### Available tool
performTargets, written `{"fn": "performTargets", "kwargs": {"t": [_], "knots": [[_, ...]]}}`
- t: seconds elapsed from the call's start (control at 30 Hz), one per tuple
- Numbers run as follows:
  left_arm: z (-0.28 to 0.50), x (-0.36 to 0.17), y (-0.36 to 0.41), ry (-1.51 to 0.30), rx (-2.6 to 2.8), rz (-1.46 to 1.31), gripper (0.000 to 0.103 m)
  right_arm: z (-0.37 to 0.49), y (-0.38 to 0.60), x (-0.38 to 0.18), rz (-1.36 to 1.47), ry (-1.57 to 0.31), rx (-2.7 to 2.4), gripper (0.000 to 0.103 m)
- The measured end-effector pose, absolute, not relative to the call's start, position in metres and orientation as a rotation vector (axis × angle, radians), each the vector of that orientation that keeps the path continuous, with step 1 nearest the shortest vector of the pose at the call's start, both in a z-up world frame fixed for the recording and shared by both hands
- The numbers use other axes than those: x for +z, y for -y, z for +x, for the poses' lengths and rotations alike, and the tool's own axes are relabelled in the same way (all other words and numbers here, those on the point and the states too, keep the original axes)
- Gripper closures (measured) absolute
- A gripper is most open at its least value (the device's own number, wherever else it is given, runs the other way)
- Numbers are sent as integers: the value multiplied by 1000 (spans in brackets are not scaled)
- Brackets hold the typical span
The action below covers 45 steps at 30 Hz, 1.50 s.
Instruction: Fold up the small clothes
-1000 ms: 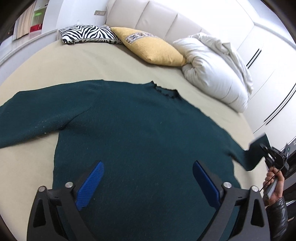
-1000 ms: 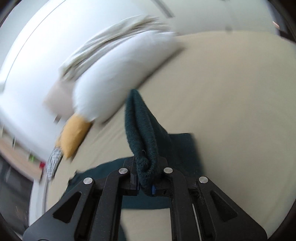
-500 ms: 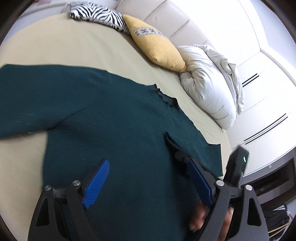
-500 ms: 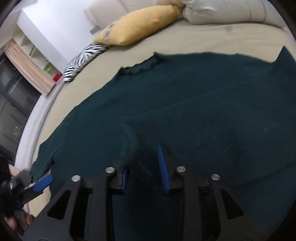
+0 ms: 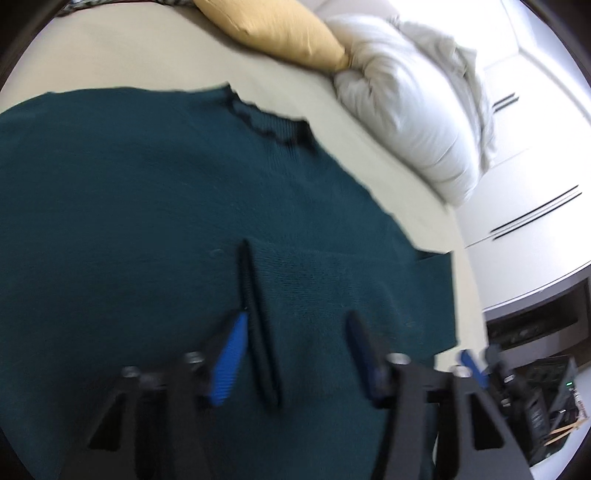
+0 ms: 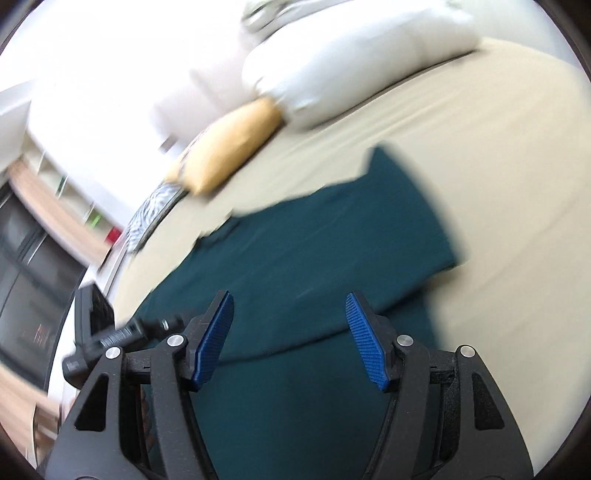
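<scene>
A dark teal knit sweater lies flat on the beige bed, neckline toward the pillows. Its right sleeve is folded across the body, the cuff edge lying between my left fingers. My left gripper is open and empty just above the folded sleeve. My right gripper is open and empty, above the sweater near its right side. The left gripper's body shows at the left of the right wrist view. Both views are motion-blurred.
A yellow cushion and a white duvet bundle lie at the head of the bed. The beige sheet extends right of the sweater. White wardrobe doors and dark shelving stand beyond the bed's right edge.
My right gripper carried the sleeve across the sweater's body, opened and let it go, then drew back. My left gripper moved right toward the folded sleeve.
</scene>
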State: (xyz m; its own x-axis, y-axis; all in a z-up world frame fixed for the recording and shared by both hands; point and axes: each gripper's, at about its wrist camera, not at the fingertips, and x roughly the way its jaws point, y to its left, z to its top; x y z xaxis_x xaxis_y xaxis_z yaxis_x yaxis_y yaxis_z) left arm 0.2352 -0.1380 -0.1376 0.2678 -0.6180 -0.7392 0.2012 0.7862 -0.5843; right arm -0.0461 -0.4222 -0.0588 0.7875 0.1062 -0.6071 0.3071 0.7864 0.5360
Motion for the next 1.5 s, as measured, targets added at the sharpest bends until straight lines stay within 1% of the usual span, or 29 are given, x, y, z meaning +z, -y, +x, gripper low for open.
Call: {"fn": "performTargets", "kwargs": {"t": [0.03,0.07,0.13,0.27,0.47,0.53,0.7,0.8,0.87,0.9,0.93,0.97,1.03,1.13,1.27,1.33,1.4,1.47,1.5], "knots": [[237,-137,144,-1175,-558,-390,67,-52,435,-60,678,-661,-140,41],[237,-136,148,-1173,-552,-375,79,-52,449,-60,691,-657,-157,41],[240,-133,154,-1166,-549,-345,95,-53,471,-64,713,-654,-189,41],[237,-114,147,-1103,-558,-317,95,-41,501,-65,712,-659,-221,41],[244,-87,105,-978,-505,-313,95,11,533,-76,724,-705,-242,41],[253,-91,94,-980,-480,-313,95,6,537,-82,717,-734,-242,42],[263,-113,75,-992,-430,-313,95,41,527,-95,656,-814,-216,42],[263,-120,69,-987,-423,-316,95,59,528,-109,676,-851,-221,47],[262,-123,68,-986,-426,-314,95,70,526,-115,671,-857,-224,52],[261,-125,68,-987,-427,-307,95,74,523,-117,654,-864,-225,60],[259,-126,67,-985,-427,-301,95,79,520,-118,633,-874,-221,73],[259,-127,67,-985,-429,-298,95,84,517,-120,603,-895,-212,79],[257,-128,65,-984,-428,-305,95,93,513,-123,566,-921,-211,94],[255,-126,61,-973,-428,-319,95,99,508,-119,514,-928,-223,97],[258,-124,62,-956,-422,-307,95,92,506,-107,507,-860,-242,98],[262,-139,63,-995,-411,-306,95,96,509,-119,512,-895,-260,98],[259,-145,58,-988,-419,-330,95,96,513,-130,527,-891,-248,98],[257,-144,56,-985,-423,-334,95,93,514,-127,552,-875,-238,97],[257,-143,56,-985,-425,-333,95,92,515,-126,569,-874,-225,94]]}}
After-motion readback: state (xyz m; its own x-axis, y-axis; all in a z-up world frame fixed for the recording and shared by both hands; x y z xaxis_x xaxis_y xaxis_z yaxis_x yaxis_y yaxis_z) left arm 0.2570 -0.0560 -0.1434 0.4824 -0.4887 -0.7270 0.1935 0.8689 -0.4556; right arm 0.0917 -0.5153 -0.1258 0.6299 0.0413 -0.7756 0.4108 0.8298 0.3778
